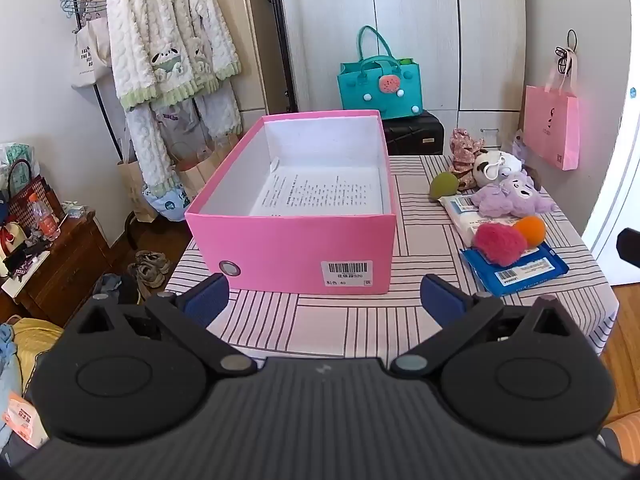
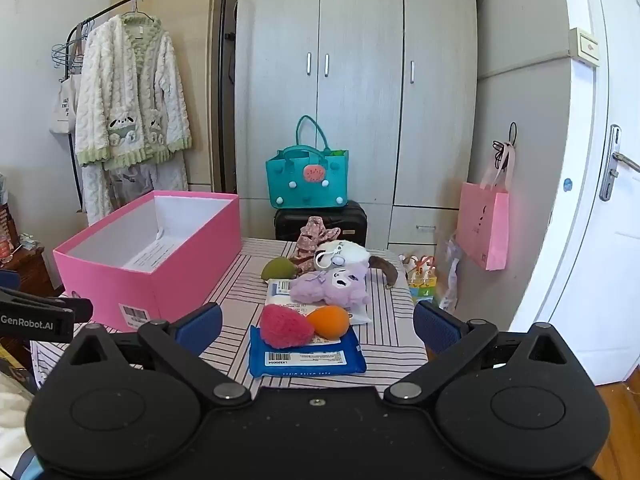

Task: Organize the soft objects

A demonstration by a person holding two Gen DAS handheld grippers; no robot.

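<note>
pink box (image 1: 292, 248) sits open on desk (image 1: 340, 320), left side, likely the bin for soft things; holds only paper sheet (image 1: 320, 196). soft pile on right of desk, well apart from box. red puff (image 2: 285, 326) and orange ball (image 2: 329, 322) rest on blue wipes pack (image 2: 306, 356); second, white pack (image 2: 280, 290) lies under purple plush (image 2: 332, 286). also one white plush, one green ball (image 2: 277, 269), one floral cloth. left gripper (image 1: 326, 298) fingers released, empty, facing box. right gripper (image 2: 318, 326) fingers released, empty, aimed at puff, likely first pick.
</note>
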